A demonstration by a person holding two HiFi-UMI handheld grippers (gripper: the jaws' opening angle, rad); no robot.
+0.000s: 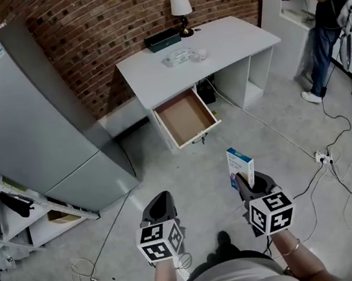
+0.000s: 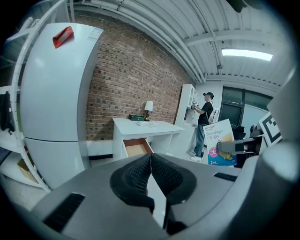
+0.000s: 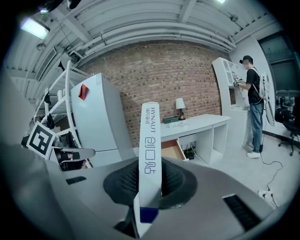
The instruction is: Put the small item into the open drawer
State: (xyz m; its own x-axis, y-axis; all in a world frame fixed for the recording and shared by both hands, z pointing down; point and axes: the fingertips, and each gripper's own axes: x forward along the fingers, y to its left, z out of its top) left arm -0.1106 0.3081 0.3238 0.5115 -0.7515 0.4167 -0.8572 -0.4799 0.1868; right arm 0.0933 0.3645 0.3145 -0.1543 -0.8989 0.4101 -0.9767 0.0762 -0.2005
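Note:
My right gripper (image 1: pixel 244 182) is shut on a small blue-and-white bandage box (image 1: pixel 240 167), which stands upright between its pads; in the right gripper view the box (image 3: pixel 150 154) shows edge-on. My left gripper (image 1: pixel 161 205) hangs beside it, shut and empty, its pads (image 2: pixel 140 176) meeting at the tips. The box (image 2: pixel 219 143) also shows at the right of the left gripper view. Ahead, the white desk (image 1: pixel 151 65) has its drawer (image 1: pixel 184 117) pulled open and empty, with a wooden bottom. Bare floor separates both grippers from the drawer.
A grey fridge (image 1: pixel 28 113) stands at the left, next to metal shelving (image 1: pixel 10 213). On the desk are a lamp (image 1: pixel 180 5), a dark box (image 1: pixel 162 39) and small items (image 1: pixel 180 55). Cables (image 1: pixel 323 160) run across the floor at the right. A person (image 1: pixel 328 15) stands far right.

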